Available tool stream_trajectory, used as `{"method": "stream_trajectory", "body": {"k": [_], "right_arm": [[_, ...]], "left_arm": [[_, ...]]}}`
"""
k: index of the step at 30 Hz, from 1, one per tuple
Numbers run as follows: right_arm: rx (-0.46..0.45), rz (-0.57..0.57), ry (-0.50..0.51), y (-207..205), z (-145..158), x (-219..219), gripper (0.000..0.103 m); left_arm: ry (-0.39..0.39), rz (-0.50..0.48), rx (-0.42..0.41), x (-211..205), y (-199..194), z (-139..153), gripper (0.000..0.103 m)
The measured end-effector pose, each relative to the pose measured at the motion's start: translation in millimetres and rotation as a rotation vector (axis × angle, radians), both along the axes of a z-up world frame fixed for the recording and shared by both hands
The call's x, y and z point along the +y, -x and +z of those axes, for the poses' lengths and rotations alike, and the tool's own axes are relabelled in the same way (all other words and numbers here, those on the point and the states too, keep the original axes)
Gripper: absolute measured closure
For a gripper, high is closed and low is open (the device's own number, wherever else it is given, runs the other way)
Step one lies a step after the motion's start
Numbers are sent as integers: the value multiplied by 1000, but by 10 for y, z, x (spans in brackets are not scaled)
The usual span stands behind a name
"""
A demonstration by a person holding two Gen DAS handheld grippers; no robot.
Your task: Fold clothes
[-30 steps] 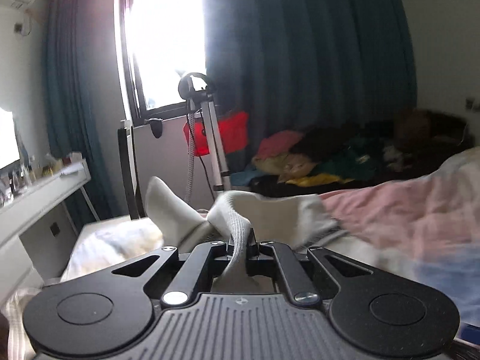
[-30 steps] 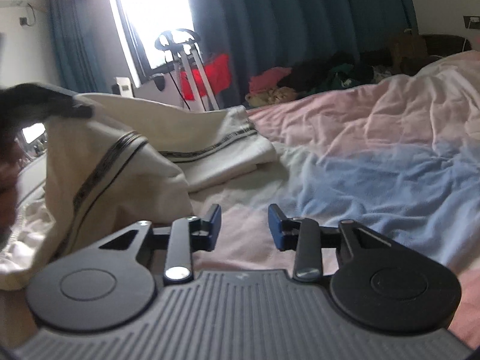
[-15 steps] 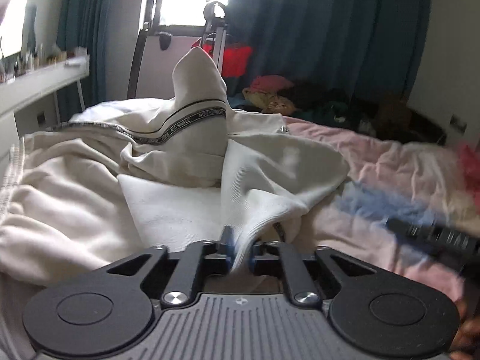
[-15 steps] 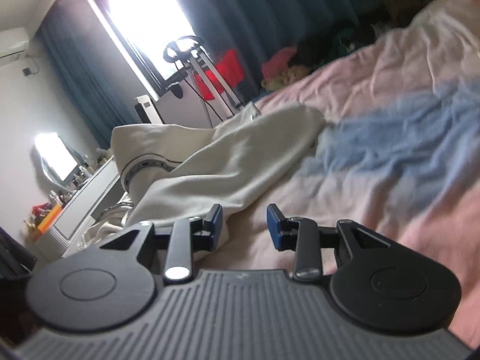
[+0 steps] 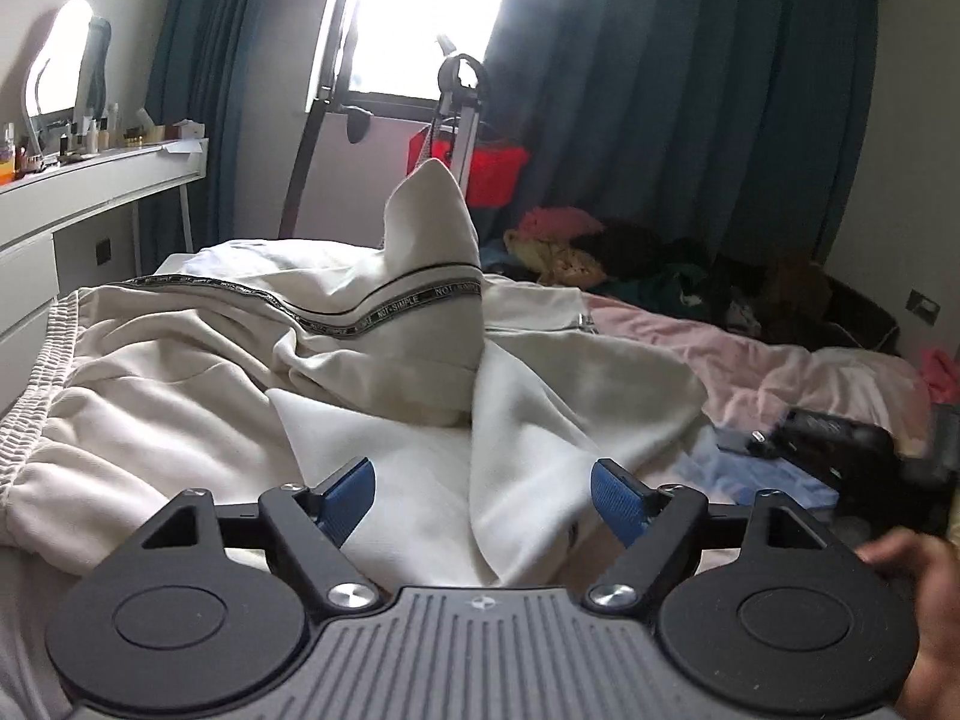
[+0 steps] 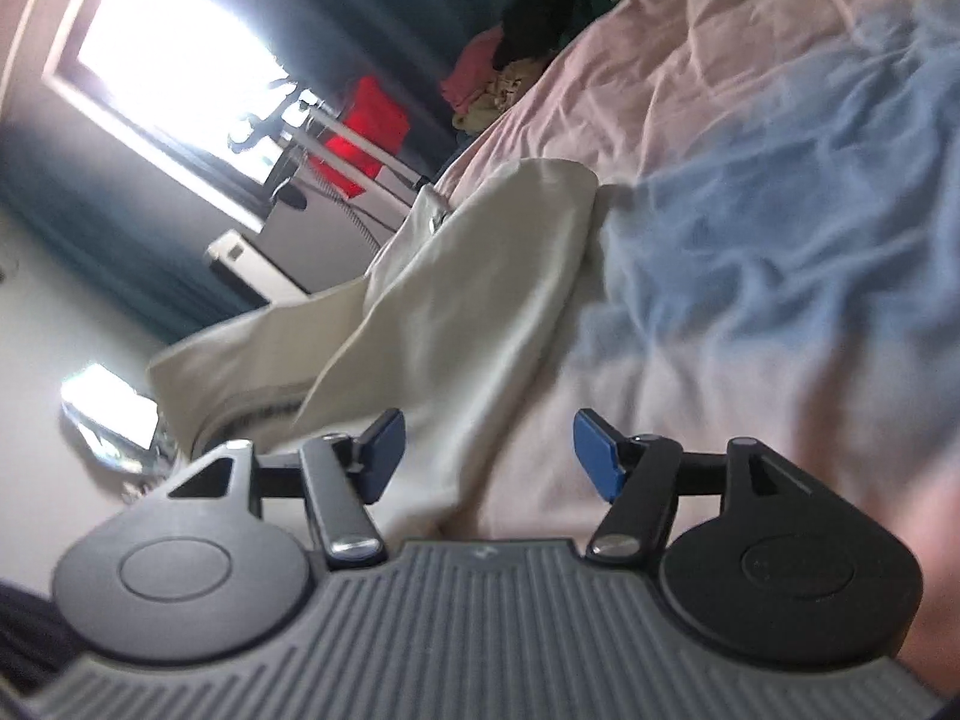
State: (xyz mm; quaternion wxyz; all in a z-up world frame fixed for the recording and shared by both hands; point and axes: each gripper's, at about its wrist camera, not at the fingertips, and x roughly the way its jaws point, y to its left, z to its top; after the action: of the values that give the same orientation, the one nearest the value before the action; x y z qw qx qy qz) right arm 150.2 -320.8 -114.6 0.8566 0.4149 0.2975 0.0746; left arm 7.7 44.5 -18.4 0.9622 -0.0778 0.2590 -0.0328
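Cream trousers [image 5: 240, 396] with a black lettered side stripe lie crumpled on the bed, one fold standing up in a peak. My left gripper [image 5: 483, 495] hovers just over the near folded edge, its jaws opening wide; cloth lies below and between the blue pads [image 5: 618, 501] but they do not press it. In the right wrist view the same cream trousers [image 6: 456, 324] stretch away to the left. My right gripper [image 6: 489, 453] is rolled to one side, jaws opening, over the garment's near edge with nothing clamped. It also shows as a dark blurred shape at the right gripper [image 5: 840, 444].
The bed carries a pink and blue duvet [image 6: 750, 210]. A heap of clothes [image 5: 600, 246] lies at the far side under dark curtains. A white desk [image 5: 90, 192] stands at the left, a stand with a red bag [image 5: 480, 171] by the window. A hand [image 5: 924, 612] shows lower right.
My left gripper let go of the cream fabric it was pinching, and its jaws spread wide. The right gripper rolled sideways and its jaws widened.
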Motion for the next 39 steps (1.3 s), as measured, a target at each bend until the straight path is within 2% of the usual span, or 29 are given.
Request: {"method": "stream_trajectory", "body": {"k": [3,7,9,10,12,14,15,17,20,23,26,31,33,35,37,39], "right_arm": [[22,-38,-26,-398,-124,3,37],[39,-119,18,-892,-280,43,38],[38,-158,0,-1099,-364,41,40],[40,-188,20,-1171,-376,52,45],[45,-240,54,-1267,-370,54,61],[46,-288,63,-1315,-339,40,86],[40,-306,92,-1303,-265,37,91],[16,-318,155,-1280,-86,19,97],[-55,-327,221,-1174,279,-117,97],[-110,-367,234,-950,647,-392,97],[-150,-436,244,-558,948,-769,97],[-142,-610,210,268,1120,-1621,97],[-114,-669,188,652,1017,-1907,97],[-85,-728,166,1036,910,-2191,97],[-2,-760,107,1347,665,-2418,97],[101,-782,-7,1477,381,-2554,97]], "left_arm": [[71,-1,4,96,-88,-54,21],[152,25,13,218,-287,-156,21],[185,53,10,289,-406,-214,21],[206,66,15,338,-469,-260,21],[245,78,31,408,-584,-371,21],[273,96,59,460,-703,-487,21],[285,103,72,478,-752,-528,21],[318,103,90,503,-829,-577,21],[319,83,70,493,-811,-559,21],[323,53,44,457,-736,-513,21],[310,6,17,387,-639,-448,21],[228,-69,-10,159,-502,-389,21],[199,-91,-1,65,-467,-396,21],[204,-102,36,12,-464,-447,21],[206,-100,76,-17,-455,-492,21],[198,-86,109,-38,-432,-520,21]]}}
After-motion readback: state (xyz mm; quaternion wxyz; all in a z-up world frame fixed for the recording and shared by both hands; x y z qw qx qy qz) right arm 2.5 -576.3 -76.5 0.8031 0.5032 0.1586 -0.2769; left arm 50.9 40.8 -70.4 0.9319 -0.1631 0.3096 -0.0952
